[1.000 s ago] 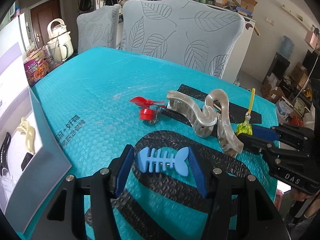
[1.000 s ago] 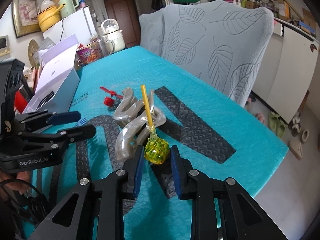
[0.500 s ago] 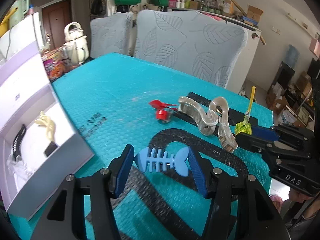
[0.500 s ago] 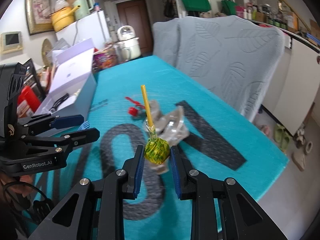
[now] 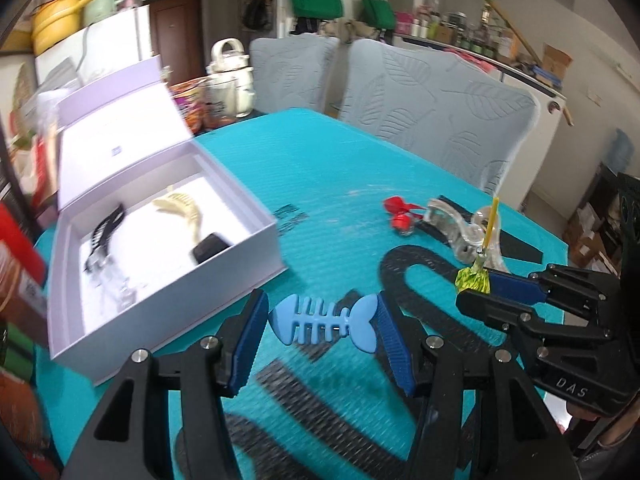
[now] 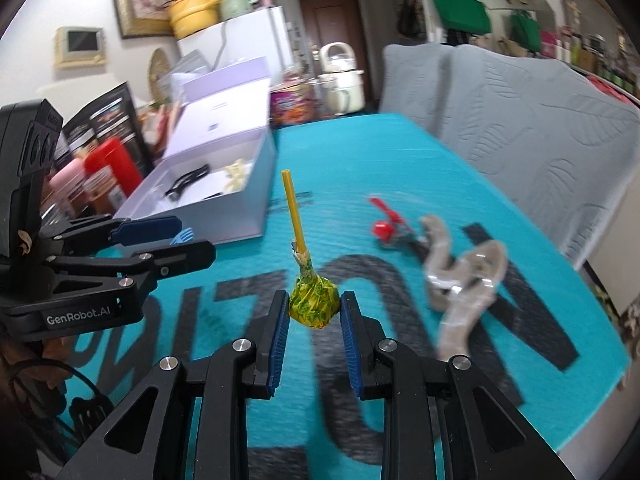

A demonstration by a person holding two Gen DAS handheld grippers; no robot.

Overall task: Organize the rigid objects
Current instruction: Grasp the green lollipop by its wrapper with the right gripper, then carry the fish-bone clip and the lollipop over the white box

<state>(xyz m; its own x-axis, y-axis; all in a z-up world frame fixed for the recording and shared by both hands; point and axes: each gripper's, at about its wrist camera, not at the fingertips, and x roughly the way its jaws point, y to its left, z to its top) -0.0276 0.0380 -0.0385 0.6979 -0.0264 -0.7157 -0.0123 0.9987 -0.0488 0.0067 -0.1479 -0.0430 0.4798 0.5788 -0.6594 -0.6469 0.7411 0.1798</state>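
Bubble-textured turquoise mat [image 5: 328, 168], ribbed fishbone [image 5: 325, 322]

Left gripper [image 5: 322, 326], clamped on a light blue fishbone piece [image 5: 323, 323] held crosswise above the teal mat [image 5: 340, 168]. Right gripper [image 5: 476, 280], at right, pinching a yellow-green wrapped lollipop [image 5: 474, 278], stick up. Open white box [image 5: 160, 236], at left, holding a cream hair claw [image 5: 180, 212] and dark clips. On the mat beyond: red clip [image 5: 400, 216], clear hair claw [image 5: 460, 232]. Grey leaf-patterned chairs [image 5: 436, 104] behind.
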